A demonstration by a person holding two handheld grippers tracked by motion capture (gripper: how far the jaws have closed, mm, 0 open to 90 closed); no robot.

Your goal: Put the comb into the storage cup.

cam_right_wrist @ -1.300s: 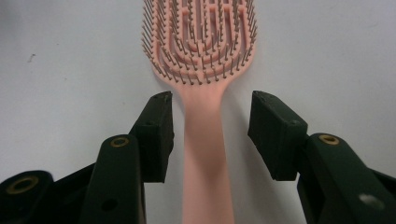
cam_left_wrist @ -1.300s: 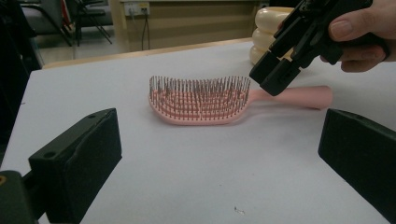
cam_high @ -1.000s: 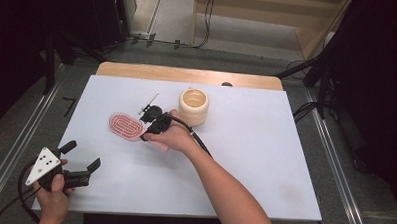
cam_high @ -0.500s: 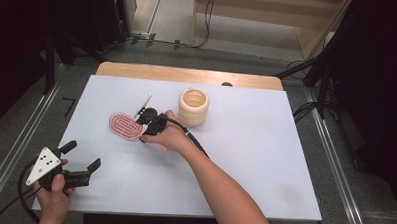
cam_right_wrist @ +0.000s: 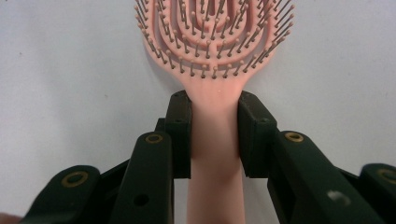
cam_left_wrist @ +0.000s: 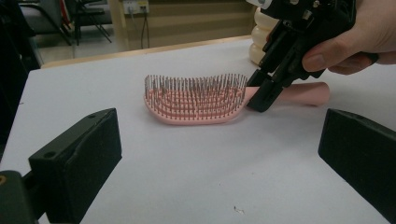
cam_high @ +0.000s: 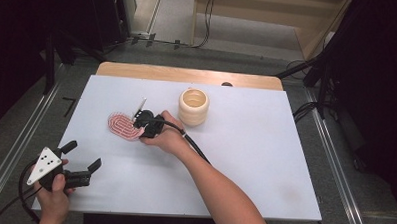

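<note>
A pink hairbrush [cam_high: 122,126] lies bristles-up on the white table, left of centre. My right gripper [cam_high: 142,125] has just been closing and is shut on the hairbrush [cam_right_wrist: 215,56] at its handle, just below the head; both black pads [cam_right_wrist: 180,135] press the handle's sides. In the left gripper view the hairbrush [cam_left_wrist: 196,100] rests flat with the right gripper [cam_left_wrist: 261,95] clamped on its neck. My left gripper [cam_high: 82,163] sits near the table's front left corner, open, with nothing between its fingers [cam_left_wrist: 77,163].
A cream ribbed cup [cam_high: 193,106] stands upright just right of the brush, close to the right hand. A small thin metal item [cam_high: 139,105] lies behind the brush. The white table [cam_high: 265,159] has a wooden strip along its far edge.
The right gripper's jaws have closed onto the brush handle. The left gripper has stayed where it was.
</note>
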